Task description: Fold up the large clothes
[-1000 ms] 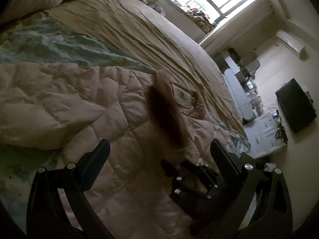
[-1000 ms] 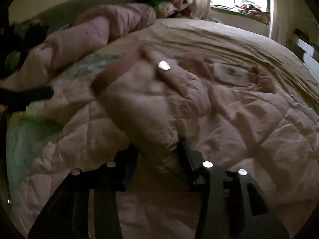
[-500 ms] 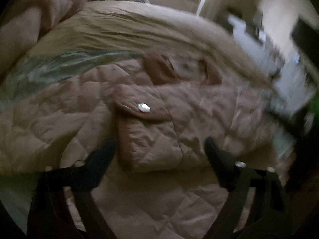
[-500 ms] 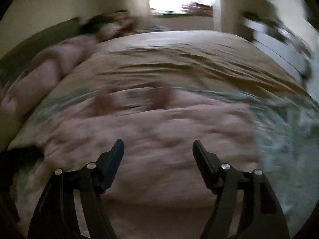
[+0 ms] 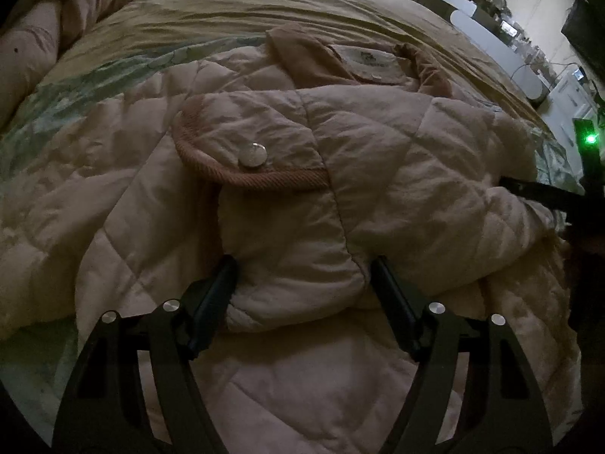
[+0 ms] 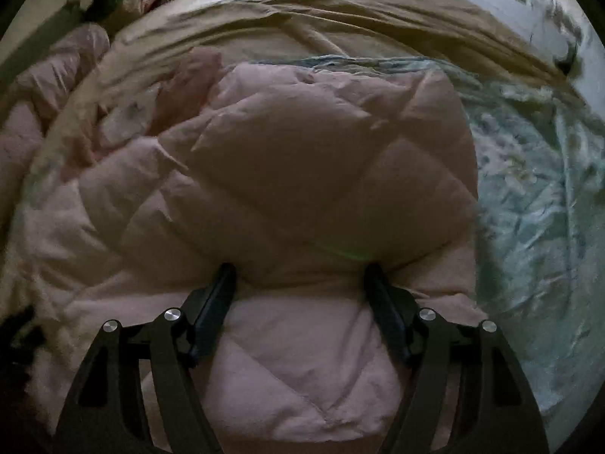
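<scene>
Jacket point(image 5: 287, 189) lies on bed point(image 5: 264, 11), sleeve folded across chest. Left gripper point(image 5: 302, 276) jaws just narrowing around sleeve, grip uncertain.
Right view: right gripper point(image 6: 298, 283) jaws apart over quilted side, nothing held. Bottom fold remains, probably.

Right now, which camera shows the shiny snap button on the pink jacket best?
The left wrist view: the snap sits sharp and unobstructed on the sleeve cuff, just ahead of the gripper. The right wrist view shows only plain quilted jacket; no snap is visible there.
</scene>
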Demonstrator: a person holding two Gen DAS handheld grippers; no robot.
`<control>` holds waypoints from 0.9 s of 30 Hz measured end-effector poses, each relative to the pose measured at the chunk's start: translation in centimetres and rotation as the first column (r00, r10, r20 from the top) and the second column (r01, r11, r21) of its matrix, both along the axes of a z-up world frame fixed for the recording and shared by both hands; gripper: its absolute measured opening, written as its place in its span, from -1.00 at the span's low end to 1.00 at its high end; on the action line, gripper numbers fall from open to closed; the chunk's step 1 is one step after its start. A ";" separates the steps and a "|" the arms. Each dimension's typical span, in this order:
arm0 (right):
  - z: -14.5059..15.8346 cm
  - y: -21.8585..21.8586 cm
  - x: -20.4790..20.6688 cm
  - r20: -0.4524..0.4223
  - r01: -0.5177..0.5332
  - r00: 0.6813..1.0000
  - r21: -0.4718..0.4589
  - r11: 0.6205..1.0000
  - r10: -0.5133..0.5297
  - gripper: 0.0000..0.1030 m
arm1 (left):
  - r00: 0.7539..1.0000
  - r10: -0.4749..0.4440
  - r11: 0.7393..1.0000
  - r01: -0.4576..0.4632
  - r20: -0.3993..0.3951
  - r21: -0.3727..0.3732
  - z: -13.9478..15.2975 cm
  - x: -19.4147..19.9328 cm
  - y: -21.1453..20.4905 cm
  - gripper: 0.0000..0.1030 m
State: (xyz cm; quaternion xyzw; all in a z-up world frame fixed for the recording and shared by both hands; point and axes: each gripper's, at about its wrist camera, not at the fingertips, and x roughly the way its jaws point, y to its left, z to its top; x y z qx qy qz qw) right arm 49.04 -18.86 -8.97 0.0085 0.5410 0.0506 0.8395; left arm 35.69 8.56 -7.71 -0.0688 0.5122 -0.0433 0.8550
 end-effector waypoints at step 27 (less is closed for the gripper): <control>6.3 11.8 -9.9 0.165 -0.261 0.955 0.061 0.964 0.248 0.84 | 0.975 0.206 0.977 -0.201 0.080 -0.065 5.2 -7.4 7.3 0.82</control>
